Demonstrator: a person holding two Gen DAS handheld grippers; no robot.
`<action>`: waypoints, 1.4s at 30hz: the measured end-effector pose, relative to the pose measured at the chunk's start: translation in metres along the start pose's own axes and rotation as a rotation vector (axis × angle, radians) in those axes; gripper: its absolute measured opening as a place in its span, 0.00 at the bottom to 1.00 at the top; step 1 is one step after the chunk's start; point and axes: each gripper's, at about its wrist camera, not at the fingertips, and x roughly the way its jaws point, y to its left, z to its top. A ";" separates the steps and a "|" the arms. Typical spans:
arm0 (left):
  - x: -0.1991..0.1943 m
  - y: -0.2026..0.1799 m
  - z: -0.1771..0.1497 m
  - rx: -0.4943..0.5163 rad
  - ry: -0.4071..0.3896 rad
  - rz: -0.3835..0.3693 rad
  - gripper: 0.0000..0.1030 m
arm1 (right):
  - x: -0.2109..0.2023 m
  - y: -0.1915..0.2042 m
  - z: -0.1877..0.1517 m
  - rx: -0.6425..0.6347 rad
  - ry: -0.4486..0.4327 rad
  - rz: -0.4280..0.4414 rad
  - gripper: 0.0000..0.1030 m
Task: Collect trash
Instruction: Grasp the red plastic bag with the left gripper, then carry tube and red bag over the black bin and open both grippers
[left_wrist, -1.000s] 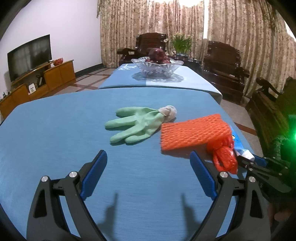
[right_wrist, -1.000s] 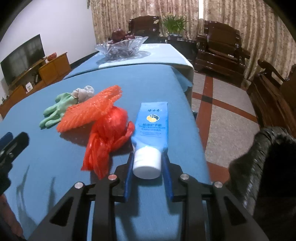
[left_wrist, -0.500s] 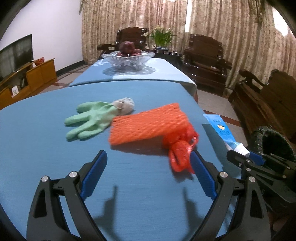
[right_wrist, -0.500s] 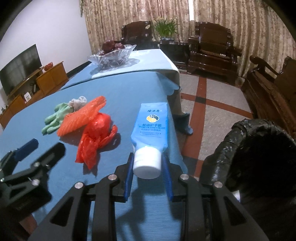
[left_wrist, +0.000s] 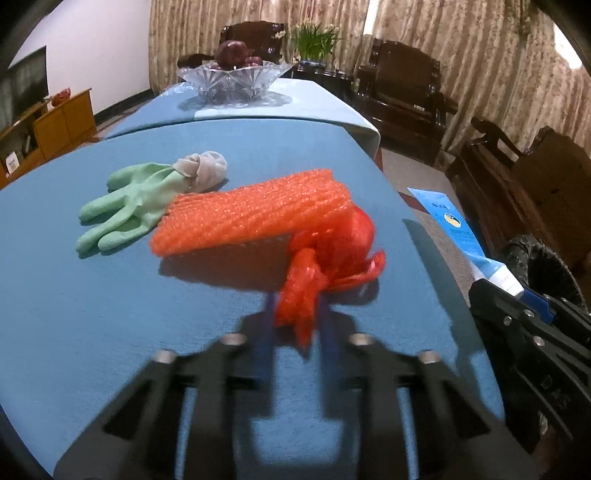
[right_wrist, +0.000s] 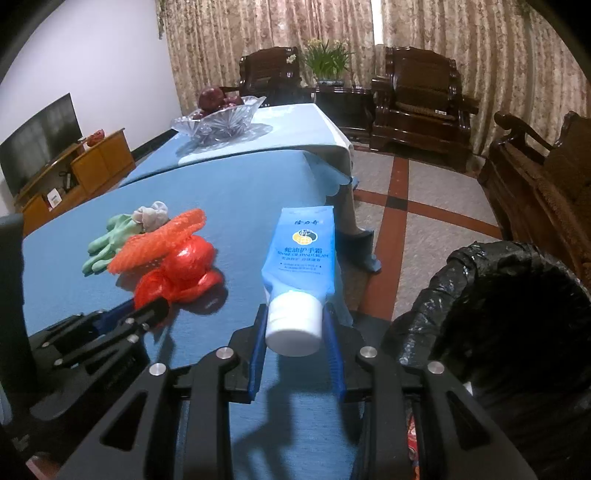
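A crumpled red plastic bag (left_wrist: 332, 243) lies on the blue table (left_wrist: 110, 314), against an orange foam net (left_wrist: 255, 218). My left gripper (left_wrist: 297, 306) is closing, blurred, and its pads pinch the bag's near tail. The right wrist view shows the same grip of the left gripper (right_wrist: 147, 310) on the red bag (right_wrist: 184, 266). My right gripper (right_wrist: 293, 321) is shut on the white cap of a blue hand-cream tube (right_wrist: 303, 251), held up past the table's right edge. A green glove (left_wrist: 125, 210) and a grey wad (left_wrist: 203, 166) lie behind the net.
A bin lined with a black bag (right_wrist: 498, 295) stands on the floor right of the table, beside the right gripper. A glass fruit bowl (left_wrist: 232, 77) sits at the table's far end. Dark wooden chairs (right_wrist: 417, 107) line the right side and back.
My left gripper moved forward and right to the red bag, and its wide jaws closed on the bag's tail. The right gripper carried the tube right, bringing the bin into view.
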 end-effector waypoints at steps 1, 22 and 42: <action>0.000 0.001 0.001 0.000 -0.002 0.002 0.12 | -0.001 0.000 0.000 -0.003 -0.002 0.000 0.28; -0.093 0.004 -0.024 0.041 -0.065 0.043 0.08 | -0.059 0.011 -0.010 -0.056 -0.054 0.046 0.28; -0.121 -0.089 -0.029 0.142 -0.110 -0.084 0.08 | -0.128 -0.065 -0.027 0.022 -0.120 -0.064 0.28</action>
